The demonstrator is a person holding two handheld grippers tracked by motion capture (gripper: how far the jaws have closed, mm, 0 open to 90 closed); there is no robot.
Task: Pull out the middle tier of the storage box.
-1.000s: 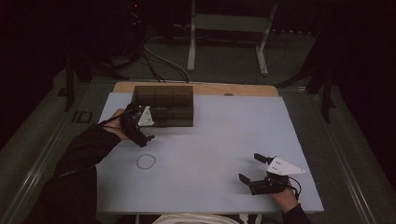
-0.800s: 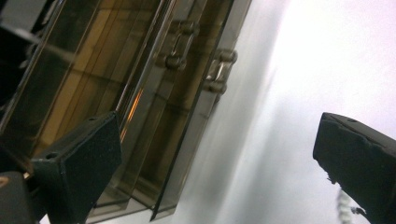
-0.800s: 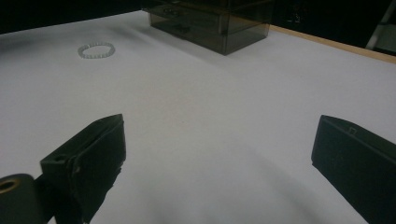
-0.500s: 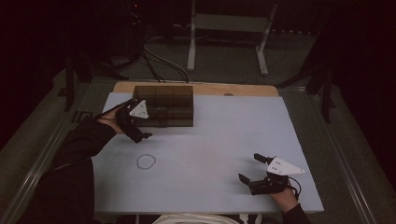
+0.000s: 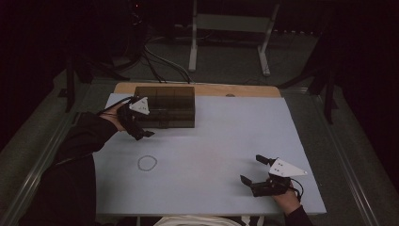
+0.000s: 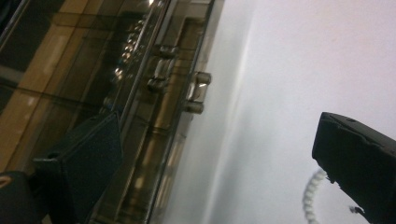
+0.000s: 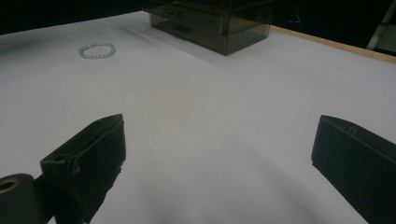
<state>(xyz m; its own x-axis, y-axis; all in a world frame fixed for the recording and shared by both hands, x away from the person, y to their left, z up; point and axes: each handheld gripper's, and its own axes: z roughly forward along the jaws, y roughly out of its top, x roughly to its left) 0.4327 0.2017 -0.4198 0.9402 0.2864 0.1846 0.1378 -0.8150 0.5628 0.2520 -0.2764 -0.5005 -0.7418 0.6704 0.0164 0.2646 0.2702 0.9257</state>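
High view: my left gripper (image 5: 139,123) is at the front left corner of the smoky drawer box (image 5: 164,106), which stands at the far left of the white table (image 5: 226,141); my right gripper (image 5: 259,174) rests low at the near right, well apart from everything.

Left gripper view: jaws spread wide, nothing between them. One jaw lies against the box front, the other hangs over bare table. The small drawer handles (image 6: 198,91) sit just ahead of the jaws.

Right gripper view: jaws spread, empty, pointed across the table at the box (image 7: 210,21) and the bead bracelet (image 7: 96,50).

Bracelet: lies flat on the table near the left side (image 5: 147,163), in front of the box and apart from it; a curve of its beads shows beside my outer jaw (image 6: 312,198).

Step in hand, as I judge it: getting a drawer open, likely so the bracelet can go in.

How to do it well: bring both jaws square to the box front so one handle sits between them, then close on that handle alone, not on the drawer's edge. Pull straight out along the drawer's run, slowly.

Risk: the box looks light and may slide toward me with the pull; my right gripper is free to steady it.

Clearance: keep my trailing jaw off the bracelet.
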